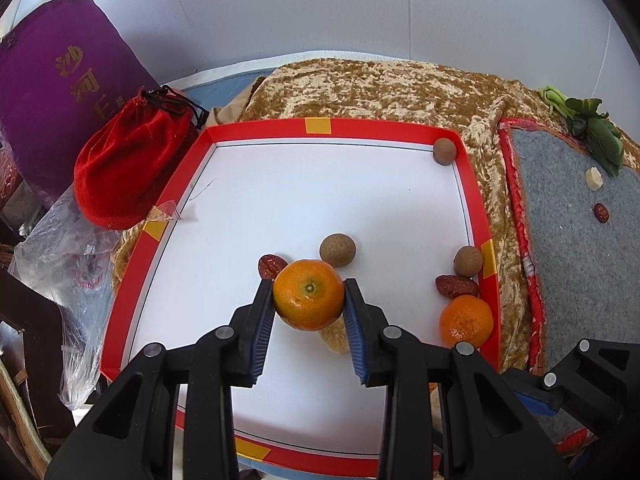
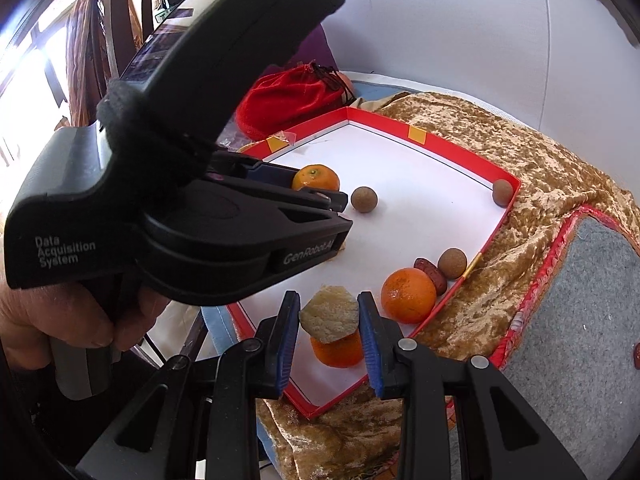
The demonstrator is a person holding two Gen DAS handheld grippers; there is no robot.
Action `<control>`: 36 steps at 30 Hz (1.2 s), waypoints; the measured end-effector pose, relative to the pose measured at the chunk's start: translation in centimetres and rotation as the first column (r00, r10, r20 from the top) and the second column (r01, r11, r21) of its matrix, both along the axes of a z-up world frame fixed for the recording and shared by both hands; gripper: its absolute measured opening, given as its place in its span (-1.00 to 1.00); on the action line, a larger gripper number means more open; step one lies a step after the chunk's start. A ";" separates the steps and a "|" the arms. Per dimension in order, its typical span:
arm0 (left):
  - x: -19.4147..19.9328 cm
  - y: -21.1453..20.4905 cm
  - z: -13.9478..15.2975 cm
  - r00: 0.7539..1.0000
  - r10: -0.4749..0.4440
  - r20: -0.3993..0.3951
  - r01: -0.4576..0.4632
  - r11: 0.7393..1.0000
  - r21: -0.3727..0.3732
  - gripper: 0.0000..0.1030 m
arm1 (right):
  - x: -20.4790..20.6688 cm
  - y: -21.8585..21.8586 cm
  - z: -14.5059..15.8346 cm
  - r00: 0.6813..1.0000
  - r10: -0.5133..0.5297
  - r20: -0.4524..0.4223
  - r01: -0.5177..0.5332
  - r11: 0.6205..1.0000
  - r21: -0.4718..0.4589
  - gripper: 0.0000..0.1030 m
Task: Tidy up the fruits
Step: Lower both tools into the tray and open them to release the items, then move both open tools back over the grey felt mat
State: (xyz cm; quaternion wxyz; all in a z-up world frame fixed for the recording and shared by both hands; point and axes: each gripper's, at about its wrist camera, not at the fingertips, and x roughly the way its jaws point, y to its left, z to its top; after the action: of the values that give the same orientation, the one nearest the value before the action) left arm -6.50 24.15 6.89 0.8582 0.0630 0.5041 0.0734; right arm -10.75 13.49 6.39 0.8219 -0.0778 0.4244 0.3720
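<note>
A red-rimmed white tray (image 1: 256,124) (image 2: 436,142) lies on a gold cloth. My left gripper (image 1: 309,300) is shut on a mandarin (image 1: 309,299) and holds it over the tray; it also shows in the right wrist view (image 2: 316,178). My right gripper (image 2: 329,316) is shut on a pale yellow dried fruit piece (image 2: 329,314) above another mandarin (image 2: 338,352) at the tray's near corner. In the tray lie a third mandarin (image 1: 466,321) (image 2: 408,290), three brown longans (image 1: 337,250) (image 1: 468,262) (image 1: 444,151) and red dates (image 1: 456,286) (image 1: 270,266).
A grey felt mat (image 1: 568,240) (image 2: 580,320) with a red edge lies right of the tray; on it are a red date (image 1: 601,213), a pale chunk (image 1: 594,178) and green leaves (image 1: 592,128). A red velvet pouch (image 1: 128,164), a purple bag (image 1: 60,92) and a plastic bag (image 1: 68,256) stand left.
</note>
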 end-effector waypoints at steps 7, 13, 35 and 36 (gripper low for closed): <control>0.3 0.0 -0.6 0.999 0.013 -0.035 -0.013 1.000 0.002 -0.38 | -0.1 0.0 -0.1 1.000 0.005 -0.004 -0.005 1.000 -0.009 -0.41; 0.3 0.4 -0.7 0.998 0.053 -0.047 -0.053 0.999 -0.001 -0.37 | -0.6 0.2 -0.2 1.000 0.022 0.007 -0.022 0.999 -0.030 -0.37; 1.7 -8.0 1.1 0.996 -0.074 0.042 0.072 0.997 0.027 -0.13 | 1.7 -9.5 2.7 0.981 -0.192 0.042 0.193 0.981 -0.022 -0.36; 1.7 -8.7 1.1 0.995 -0.090 0.043 0.088 0.996 0.028 -0.13 | 2.1 -10.3 2.9 0.976 -0.215 0.040 0.216 0.976 -0.024 -0.36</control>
State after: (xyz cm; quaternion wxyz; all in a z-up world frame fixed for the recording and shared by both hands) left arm -4.78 15.43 8.03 0.8708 0.0948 0.4805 0.0429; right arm -8.63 3.21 9.33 0.8639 -0.0497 0.4201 0.2734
